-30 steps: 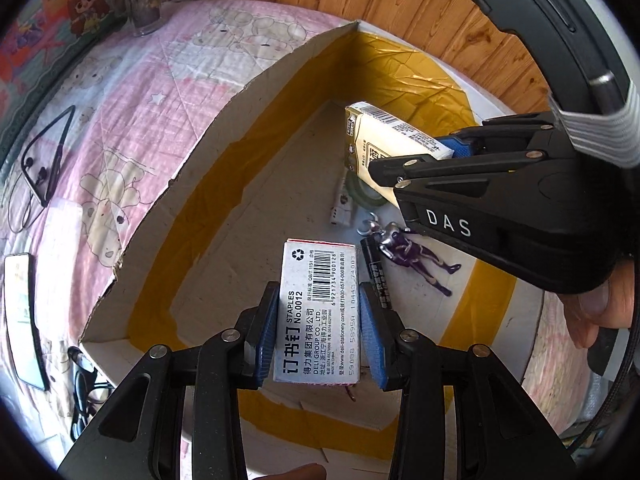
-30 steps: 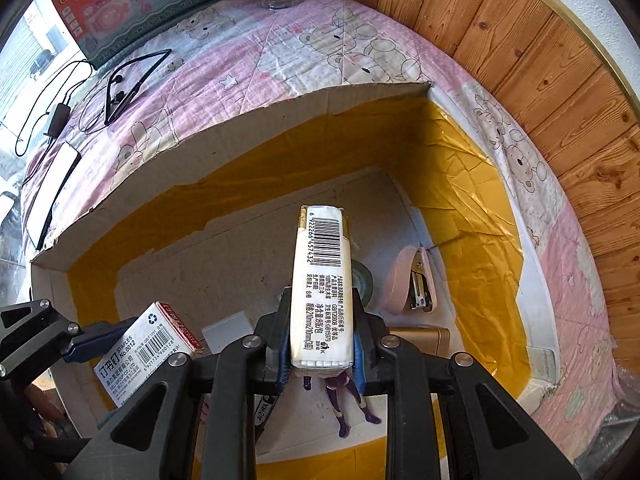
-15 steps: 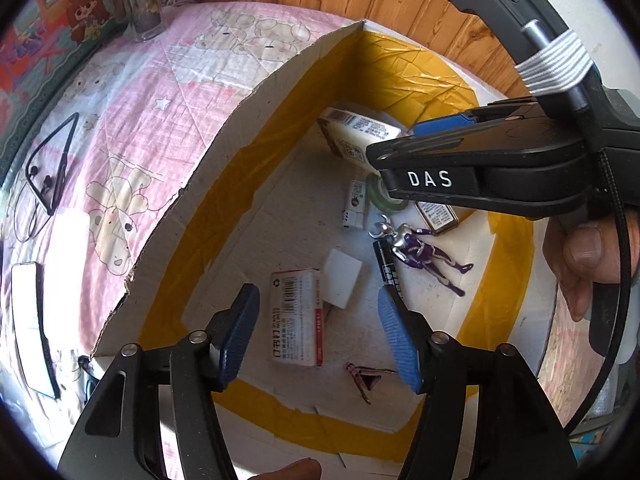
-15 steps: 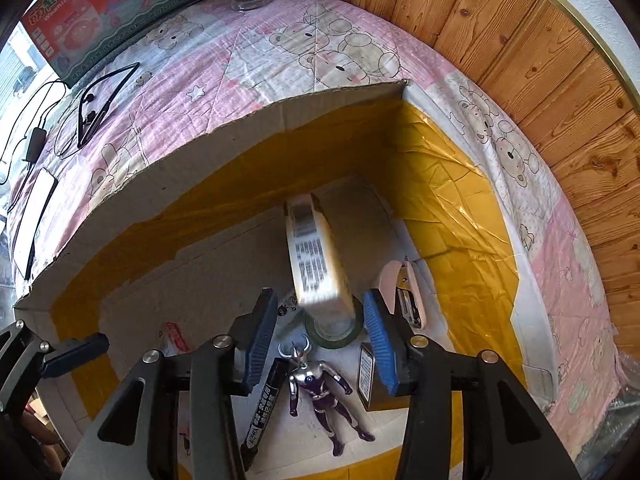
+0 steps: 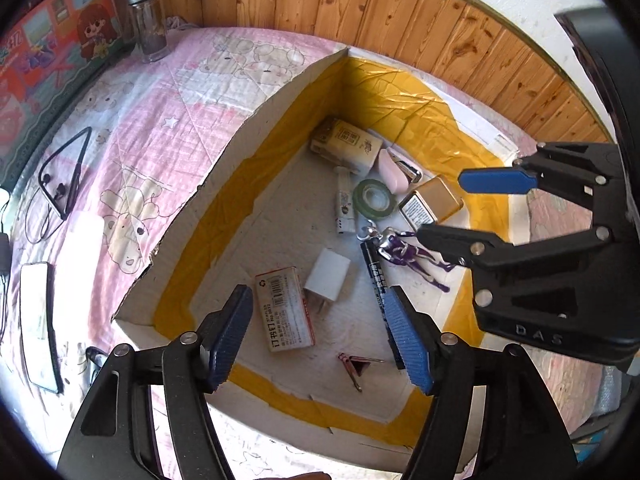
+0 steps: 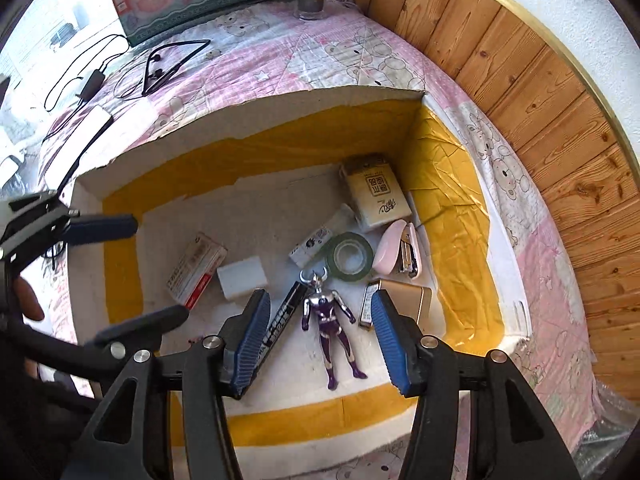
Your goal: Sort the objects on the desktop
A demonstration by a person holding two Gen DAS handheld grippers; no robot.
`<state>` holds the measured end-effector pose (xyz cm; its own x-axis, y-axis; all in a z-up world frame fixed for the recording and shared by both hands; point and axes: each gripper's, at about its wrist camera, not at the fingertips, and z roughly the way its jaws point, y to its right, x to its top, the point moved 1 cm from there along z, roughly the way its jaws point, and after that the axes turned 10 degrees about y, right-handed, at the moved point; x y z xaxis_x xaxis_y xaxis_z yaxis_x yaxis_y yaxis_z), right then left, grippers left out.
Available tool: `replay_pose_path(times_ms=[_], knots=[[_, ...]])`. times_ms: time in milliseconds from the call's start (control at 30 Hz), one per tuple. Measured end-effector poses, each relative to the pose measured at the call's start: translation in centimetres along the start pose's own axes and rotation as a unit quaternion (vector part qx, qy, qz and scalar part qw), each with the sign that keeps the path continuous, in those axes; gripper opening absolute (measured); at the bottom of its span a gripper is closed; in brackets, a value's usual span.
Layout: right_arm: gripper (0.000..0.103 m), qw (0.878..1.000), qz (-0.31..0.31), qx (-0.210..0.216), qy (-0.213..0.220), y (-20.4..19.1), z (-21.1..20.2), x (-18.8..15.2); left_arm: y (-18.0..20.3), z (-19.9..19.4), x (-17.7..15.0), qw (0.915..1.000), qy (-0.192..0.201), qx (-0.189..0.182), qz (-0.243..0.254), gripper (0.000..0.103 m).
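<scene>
A cardboard box (image 5: 240,184) lined with yellow tape holds the sorted items. The white staples box (image 5: 286,312) lies flat on its floor, below my left gripper (image 5: 320,296), which is open and empty. The cream carton (image 6: 376,196) lies in the far corner. My right gripper (image 6: 320,298) hangs above the purple figure (image 6: 328,320); its jaws are opening with nothing between them. Also on the floor are a white charger (image 5: 328,280), a black marker (image 6: 280,316), a green tape roll (image 6: 350,256), a pink stapler (image 6: 396,250) and a gold box (image 6: 400,304).
The box sits on a pink quilted cloth (image 5: 160,120) against a wooden wall (image 5: 400,20). On the cloth are a glass jar (image 5: 148,20), black neckband earphones (image 5: 64,176), a white phone (image 5: 38,320) and a colourful toy carton (image 5: 48,40). A small binder clip (image 5: 354,364) lies near the box's front wall.
Both grippers opened and let go. The staples box dropped flat onto the box floor, the cream carton fell into the far corner, and both grippers drew back upward.
</scene>
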<state>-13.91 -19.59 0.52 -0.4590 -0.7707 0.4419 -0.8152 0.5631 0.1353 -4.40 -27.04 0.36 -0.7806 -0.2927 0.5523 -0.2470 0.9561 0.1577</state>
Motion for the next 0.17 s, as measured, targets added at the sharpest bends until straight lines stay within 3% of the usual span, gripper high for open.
replay_pose_path(times_ms=[167], knots=[[0.054,1.000,-0.017,-0.015,0.008,-0.8,-2.1,-2.5,1.0,-2.1,-0.6,0.9992,0.033,0.012,0.017,0.071]])
